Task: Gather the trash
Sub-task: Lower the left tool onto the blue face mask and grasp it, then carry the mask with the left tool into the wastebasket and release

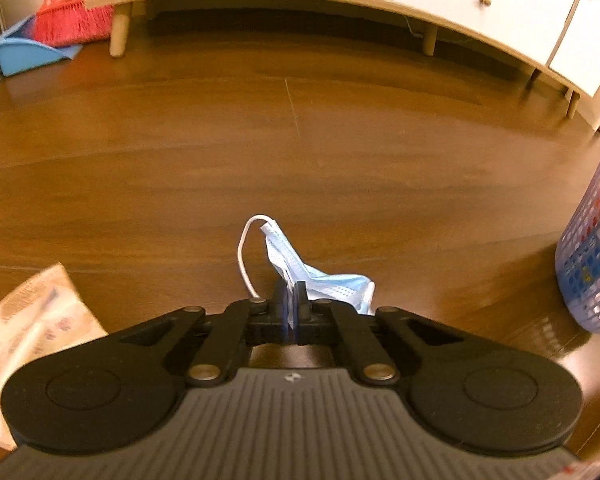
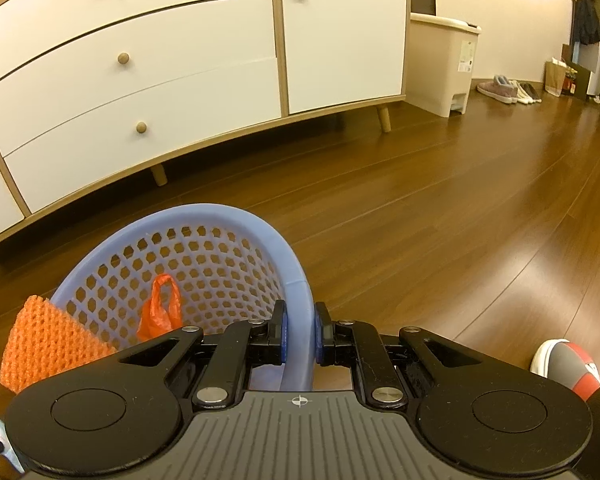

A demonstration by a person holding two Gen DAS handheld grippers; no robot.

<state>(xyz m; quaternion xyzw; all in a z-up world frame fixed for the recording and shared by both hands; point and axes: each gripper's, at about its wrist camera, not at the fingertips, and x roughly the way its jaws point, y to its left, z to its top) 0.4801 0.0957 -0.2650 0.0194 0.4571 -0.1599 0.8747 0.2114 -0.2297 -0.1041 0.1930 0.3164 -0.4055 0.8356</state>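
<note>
Presently we are noting the left gripper (image 1: 291, 300) pinching a blue face mask (image 1: 320, 280) above the wooden floor (image 1: 260, 152); its long axis is running from upper left, ear loop leading, down to the right (far end hidden behind the linkage). Our right gripper (image 2: 300, 330) is clamping the rim of the lavender basket (image 2: 204, 248), where an orange bag (image 2: 160, 308) is lying, an orange mesh (image 2: 48, 344) beside it, partly cut off.

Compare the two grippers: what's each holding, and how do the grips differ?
The left gripper pinches a limp blue face mask, jaws nearly touching. The right gripper clamps the rigid rim of the blue basket, jaws held apart by it. The mask dangles over the floor; the basket already contains an orange bag. Both are shut on something.
</note>
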